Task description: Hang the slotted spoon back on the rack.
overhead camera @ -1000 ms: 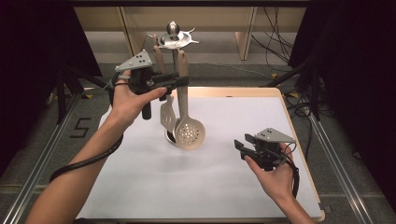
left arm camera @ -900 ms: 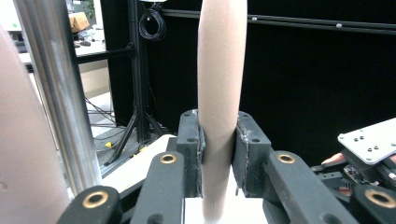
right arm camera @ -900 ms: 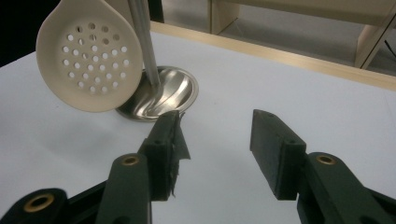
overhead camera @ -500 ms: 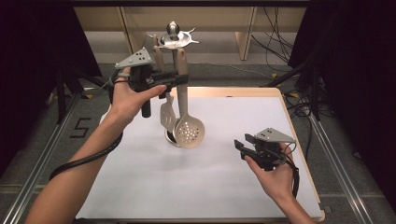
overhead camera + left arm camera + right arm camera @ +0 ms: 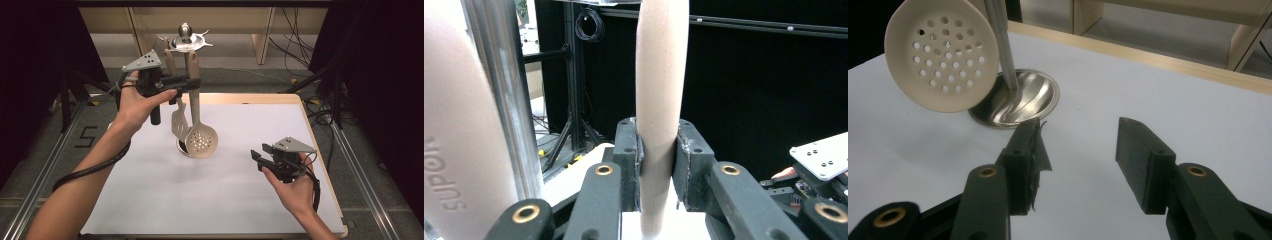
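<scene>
At the rack (image 5: pixel 186 41), the left gripper (image 5: pixel 189 82) is clamping the skimmer (image 5: pixel 201 141) handle, which is hanging upright. The right gripper (image 5: pixel 259 159) is idling, jaws wide, well apart.

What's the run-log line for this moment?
left claw: shut on skimmer handle | skimmer: hanging at rack | right claw: open, holding nothing, low over table

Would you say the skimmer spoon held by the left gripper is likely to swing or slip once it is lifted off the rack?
Probably it swings: the left gripper pinches the skimmer spoon high on its handle, with the perforated bowl hanging far below. The handle looks smooth and rounded between the pads, so it may twist. It looks stiff and fairly light.
</scene>
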